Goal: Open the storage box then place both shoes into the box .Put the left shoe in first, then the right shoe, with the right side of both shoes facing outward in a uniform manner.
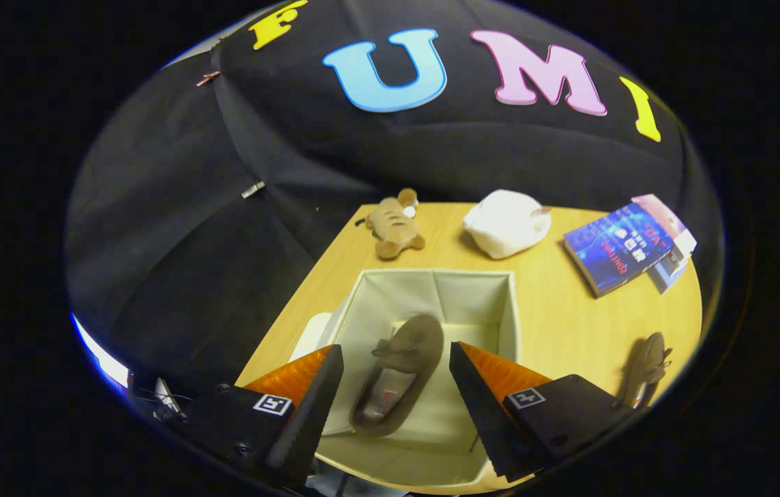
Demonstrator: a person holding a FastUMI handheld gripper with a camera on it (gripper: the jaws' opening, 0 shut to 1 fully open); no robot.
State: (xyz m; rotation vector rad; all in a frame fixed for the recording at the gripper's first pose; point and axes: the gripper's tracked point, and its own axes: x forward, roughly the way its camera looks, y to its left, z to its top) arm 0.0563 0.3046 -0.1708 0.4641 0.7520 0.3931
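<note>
Black cloth hangs behind a light wooden table (569, 324), and we look down on it from above with the gripper (397, 393) held over the storage box (511, 324). We see the box already open, a pale fabric cube with a cream lining and creased inner walls; a pale flat piece (310, 331) lies against its outer side, perhaps the lid, though we cannot tell for sure.

One brown shoe (400, 373) lies inside the box on the bottom, between the two fingers as we look, its opening showing a light insole. We judge this to be the left shoe, set in first as the task asks, but we cannot confirm which foot it fits or which side faces outward. The gripper's fingers stand wide apart and hold nothing, hanging above the box and the shoe.

The second brown shoe (645, 369) waits on the table beyond the box's wall, near the table's edge, so we reckon half the placing is left.

Further off lie a blue book (614, 248) on other printed matter, a white lumpy bundle (507, 222), and a small brown plush toy (393, 224), all well apart from the box.
</note>
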